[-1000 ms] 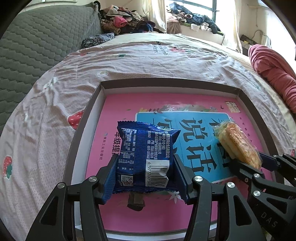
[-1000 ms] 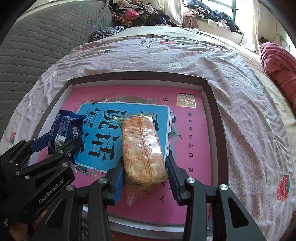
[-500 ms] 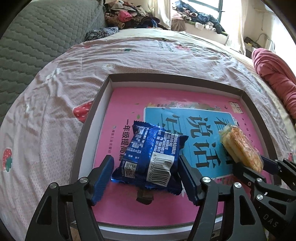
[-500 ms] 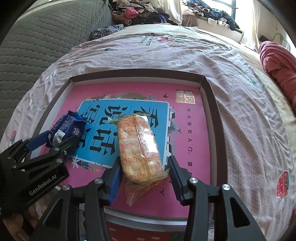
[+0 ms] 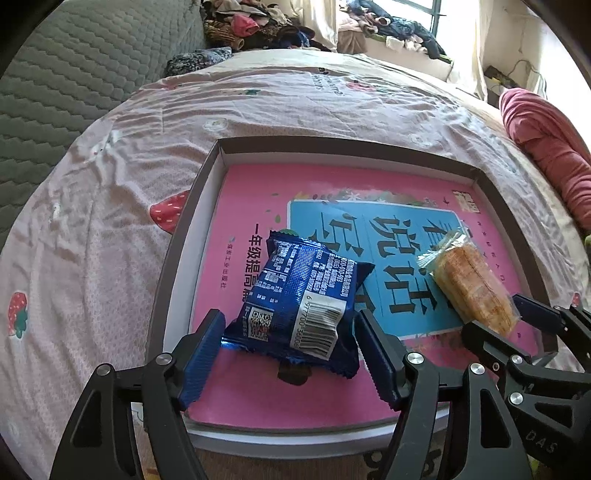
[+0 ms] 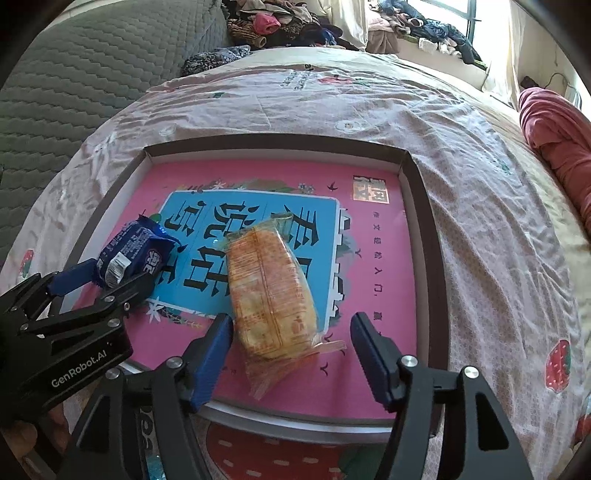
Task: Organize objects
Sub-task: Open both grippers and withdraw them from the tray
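A shallow cardboard box [image 5: 177, 251] [image 6: 424, 206] holding a pink book lies on the bed. On the book rests a blue snack packet [image 5: 303, 306] [image 6: 133, 256], between the fingers of my left gripper [image 5: 290, 349] [image 6: 107, 277]. Its jaws are opening and the pads stand off the packet. To the right lies an orange cracker pack [image 6: 269, 295] [image 5: 472, 286] in clear wrap. My right gripper [image 6: 291, 347] [image 5: 513, 314] straddles its near end. Those jaws are opening too, with gaps on both sides of the pack.
A pink strawberry-print sheet [image 5: 92, 206] covers the bed around the box. A grey quilted headboard [image 5: 74, 74] rises on the left, piled clothes [image 5: 258, 27] sit at the back, and a red blanket [image 5: 546, 155] lies at the right.
Both grippers were shut on their packs and have spread apart. The blue packet and the cracker pack have dropped onto the book, the blue one tilting to the right.
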{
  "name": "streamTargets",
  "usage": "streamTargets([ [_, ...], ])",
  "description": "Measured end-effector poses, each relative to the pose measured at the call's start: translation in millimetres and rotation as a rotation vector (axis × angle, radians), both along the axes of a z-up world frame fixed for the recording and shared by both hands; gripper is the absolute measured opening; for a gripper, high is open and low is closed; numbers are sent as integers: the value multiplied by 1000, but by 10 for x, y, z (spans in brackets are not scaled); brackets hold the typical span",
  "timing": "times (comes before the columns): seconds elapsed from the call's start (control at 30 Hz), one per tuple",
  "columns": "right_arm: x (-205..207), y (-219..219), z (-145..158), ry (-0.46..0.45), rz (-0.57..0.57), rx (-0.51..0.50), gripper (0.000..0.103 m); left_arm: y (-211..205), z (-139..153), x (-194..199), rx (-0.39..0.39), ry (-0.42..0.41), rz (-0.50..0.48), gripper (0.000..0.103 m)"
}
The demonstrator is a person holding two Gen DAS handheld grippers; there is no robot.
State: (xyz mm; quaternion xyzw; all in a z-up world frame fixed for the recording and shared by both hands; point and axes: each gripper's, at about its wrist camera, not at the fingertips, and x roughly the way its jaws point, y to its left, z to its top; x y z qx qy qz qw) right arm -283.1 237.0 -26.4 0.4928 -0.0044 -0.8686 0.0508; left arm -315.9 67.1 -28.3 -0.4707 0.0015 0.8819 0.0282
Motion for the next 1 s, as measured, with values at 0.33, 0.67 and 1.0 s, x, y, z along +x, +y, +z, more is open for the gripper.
streamTargets([
  [0.33,118,32,165,20,-15,-25,72,-56,101,134,11,-5,-6,77],
  [0.67,385,72,369,43,-19,-18,81,-106,294,370,38,-28,-9,79],
  [1.0,727,77,720,85,-14,-29,83,-171,601,689,21,-2,-41,80],
])
